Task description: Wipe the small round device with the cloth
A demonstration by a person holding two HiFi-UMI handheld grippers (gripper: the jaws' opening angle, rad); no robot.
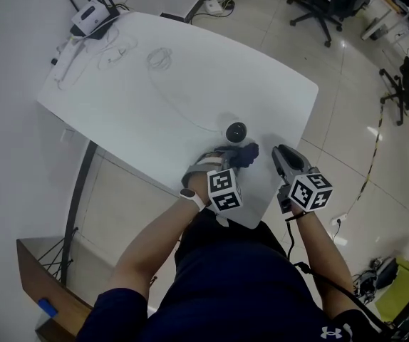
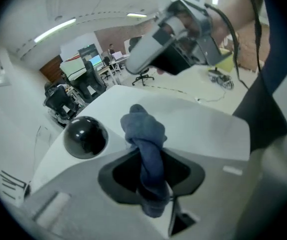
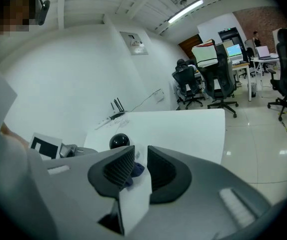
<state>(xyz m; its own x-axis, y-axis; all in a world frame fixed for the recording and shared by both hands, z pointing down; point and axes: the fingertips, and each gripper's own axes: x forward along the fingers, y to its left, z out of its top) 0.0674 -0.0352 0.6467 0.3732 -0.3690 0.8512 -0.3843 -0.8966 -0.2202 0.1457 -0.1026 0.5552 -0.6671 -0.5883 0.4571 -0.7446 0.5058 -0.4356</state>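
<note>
Left gripper (image 1: 227,159): clamped on cloth (image 2: 146,134). Device (image 2: 86,136) lay just left of the wad, seemingly not touching. Right gripper (image 3: 139,166): jaws slightly apart, empty, farther off.

White table (image 1: 261,84) w/ rounded corners, on a dark leg (image 1: 82,191); tiled floor (image 1: 347,120) all round. At the tabletop's far corner: white router (image 1: 90,18) w/ black antennas up, thin white cables (image 1: 160,57) lying in loose loops nearby. Power strip (image 1: 217,6) on the floor just past the table's far edge. Black office chairs (image 1: 324,2) at top of head view. Yellow-black tape (image 1: 373,144) runs across the tiles. Brown wooden unit (image 1: 40,269) at bottom-left, small blue item (image 1: 46,308) on it. Right gripper view: ceiling strip light (image 3: 185,10), wall notice (image 3: 132,42), monitors (image 3: 232,49) on desks in the bkgd.
</note>
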